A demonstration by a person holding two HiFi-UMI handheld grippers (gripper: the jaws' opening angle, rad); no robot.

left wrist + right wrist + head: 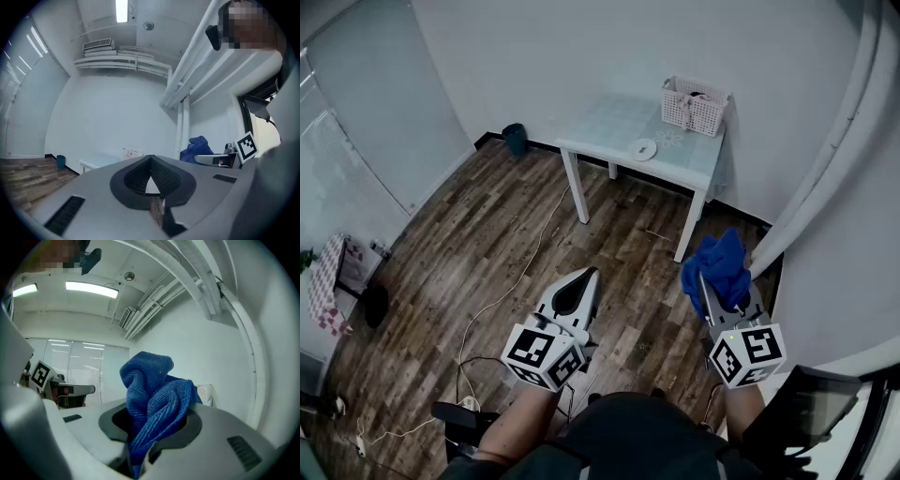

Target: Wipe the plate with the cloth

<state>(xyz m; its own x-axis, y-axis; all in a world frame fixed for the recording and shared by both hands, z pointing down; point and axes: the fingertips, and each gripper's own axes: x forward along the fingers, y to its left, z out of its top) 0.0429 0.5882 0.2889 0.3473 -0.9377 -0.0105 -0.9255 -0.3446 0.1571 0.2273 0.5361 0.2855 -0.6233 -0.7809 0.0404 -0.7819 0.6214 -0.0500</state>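
The right gripper (722, 298) has its fingers (178, 446) clamped on a blue cloth (154, 399), which bunches loosely above them. The left gripper (151, 160) has its fingers pressed together with nothing between them. The small white plate (643, 149) lies on the pale surface (605, 127) by the far wall, near a white basket (694, 105) and well apart from both grippers.

The cloth looks soft, light and floppy, so the bunched hold with a free wad should suit rubbing. The plate is probably stiff, smooth and breakable. It may slide when wiped, so the empty gripper could steady its rim.
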